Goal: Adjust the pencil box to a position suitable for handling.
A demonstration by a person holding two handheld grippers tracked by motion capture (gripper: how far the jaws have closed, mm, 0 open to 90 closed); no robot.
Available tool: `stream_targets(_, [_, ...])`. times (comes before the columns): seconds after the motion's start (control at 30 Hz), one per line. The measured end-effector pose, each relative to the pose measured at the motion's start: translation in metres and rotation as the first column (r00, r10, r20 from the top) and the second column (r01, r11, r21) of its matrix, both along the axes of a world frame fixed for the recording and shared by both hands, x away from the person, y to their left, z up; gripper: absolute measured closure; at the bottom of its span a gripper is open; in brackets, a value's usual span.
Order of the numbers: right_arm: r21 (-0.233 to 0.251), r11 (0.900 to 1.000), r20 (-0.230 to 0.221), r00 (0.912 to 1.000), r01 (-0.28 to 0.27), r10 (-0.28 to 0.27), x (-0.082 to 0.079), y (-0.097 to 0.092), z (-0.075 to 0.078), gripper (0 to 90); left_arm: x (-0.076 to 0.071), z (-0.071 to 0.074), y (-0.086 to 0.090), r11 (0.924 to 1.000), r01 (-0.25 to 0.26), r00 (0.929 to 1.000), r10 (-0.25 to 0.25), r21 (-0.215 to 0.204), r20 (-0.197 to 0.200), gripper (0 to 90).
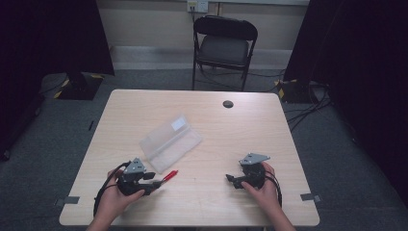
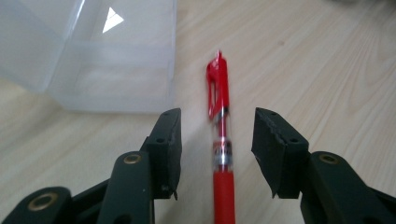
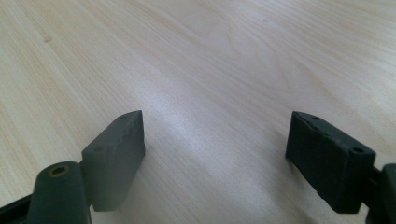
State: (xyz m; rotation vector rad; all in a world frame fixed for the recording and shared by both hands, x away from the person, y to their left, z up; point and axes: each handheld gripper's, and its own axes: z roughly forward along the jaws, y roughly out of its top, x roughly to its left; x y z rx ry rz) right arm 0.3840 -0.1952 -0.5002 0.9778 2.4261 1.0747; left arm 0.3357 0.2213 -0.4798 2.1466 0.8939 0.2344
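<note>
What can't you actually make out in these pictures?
- Red pen: its lower end is cut off by the bottom edge of the left gripper view.
- Clear plastic case: contents unclear through its frosted walls.
- Left hand-held gripper: too small in the high view to judge its jaws.

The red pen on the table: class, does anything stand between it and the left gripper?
Nothing visible does. The red pen lies on the table between the open jaws of the left gripper, with a gap on each side. The clear plastic box sits off to one side.
</note>
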Motion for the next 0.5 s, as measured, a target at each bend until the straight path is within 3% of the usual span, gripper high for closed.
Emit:
stream_targets(0.17, [-0.001,1.0,0.0,1.0,0.0,0.0,0.0001,0.0001,0.0,18.5,-0.0052,-0.007,0.0028,0.9995,0.0,0.9997,0.001,0.032,-0.024,58.6])
stream_targets(0.5, [-0.001,1.0,0.0,1.0,0.0,0.0,0.0002,0.0002,0.0,18.4,-0.0089,-0.0083,0.0011,0.9987,0.004,0.9998,-0.003,0.05,-0.019,64.1])
